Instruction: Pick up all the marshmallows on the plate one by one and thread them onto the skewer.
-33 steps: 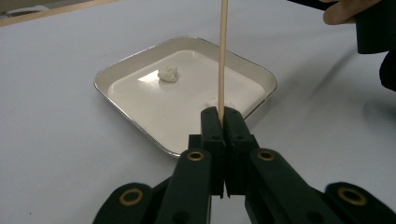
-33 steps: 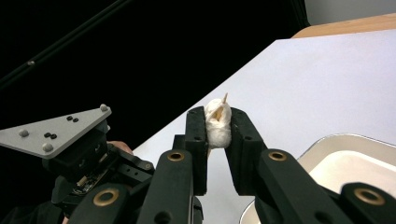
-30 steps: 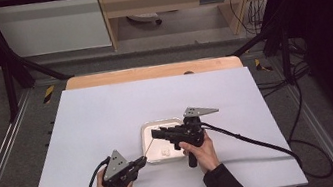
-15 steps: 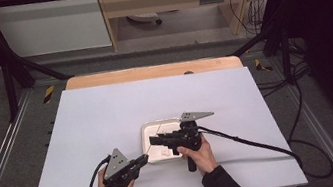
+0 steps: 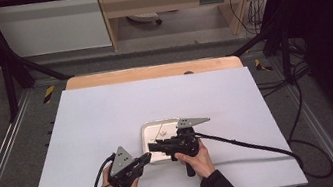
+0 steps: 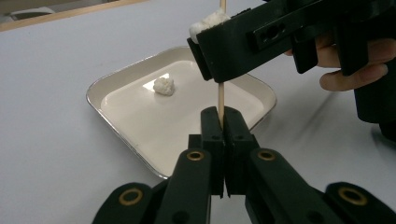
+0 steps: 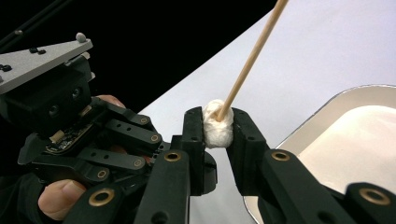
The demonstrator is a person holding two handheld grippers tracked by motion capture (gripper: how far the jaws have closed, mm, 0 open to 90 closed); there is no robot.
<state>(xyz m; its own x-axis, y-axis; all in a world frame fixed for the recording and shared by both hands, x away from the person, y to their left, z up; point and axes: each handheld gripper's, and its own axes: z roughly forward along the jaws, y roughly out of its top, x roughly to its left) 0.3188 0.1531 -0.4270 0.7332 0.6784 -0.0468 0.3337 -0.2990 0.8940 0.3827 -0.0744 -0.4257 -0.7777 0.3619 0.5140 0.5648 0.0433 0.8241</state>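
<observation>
High view: white bench [image 5: 107,118], wooden strip at far edge, grey floor, shelving behind. White tray [image 5: 153,131] near front; both tools meet over it.

Left gripper view: left tool [image 6: 220,122] clamped on upright wooden skewer [image 6: 220,95]; loose marshmallow [image 6: 164,86] in tray.

Right gripper view: right tool [image 7: 217,127] pinching skewered marshmallow [image 7: 218,129], jaws easing apart.

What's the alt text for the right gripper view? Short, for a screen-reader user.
The right gripper pinches a small white marshmallow-like piece threaded on a thin wooden skewer that slants up to the right. Left of it, a hand holds the left gripper, and the rim of a white tray on the white table shows at lower right.
</observation>
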